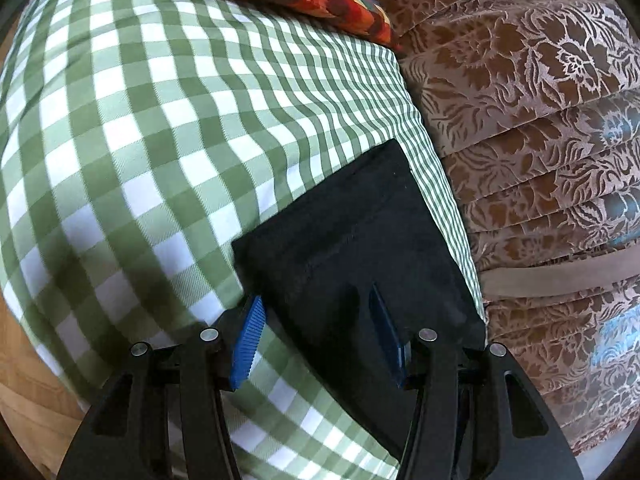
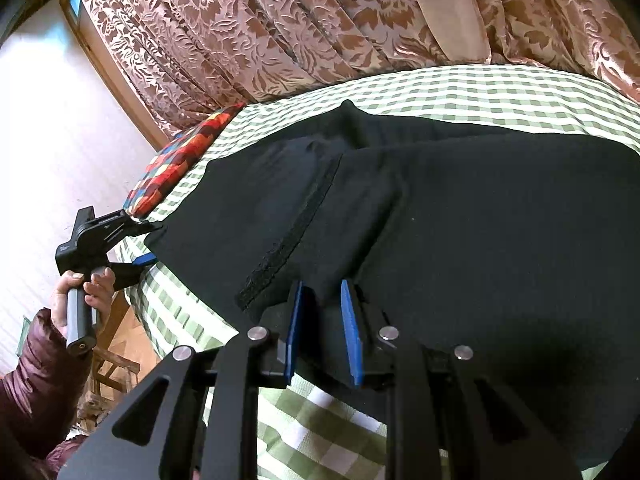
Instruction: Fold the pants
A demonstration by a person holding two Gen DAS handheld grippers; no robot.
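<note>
Pants (image 2: 460, 216), black, spread flat across the green-checked bedspread (image 2: 500, 88), patterned cushion (image 2: 176, 164) off at the far corner. Right gripper (image 2: 324, 332) is pinched down tight on a fold at the near edge. Left gripper (image 1: 320, 344) stands half open, jaws straddling the pants' corner, one pad above the cloth, one beside it, nothing clamped

Matt black cloth pants (image 2: 460, 208), woven green-checked cotton cover (image 1: 140, 140), sheeny embossed floral curtain (image 1: 520, 92), ribbed blue plastic pads (image 1: 249, 346)
</note>
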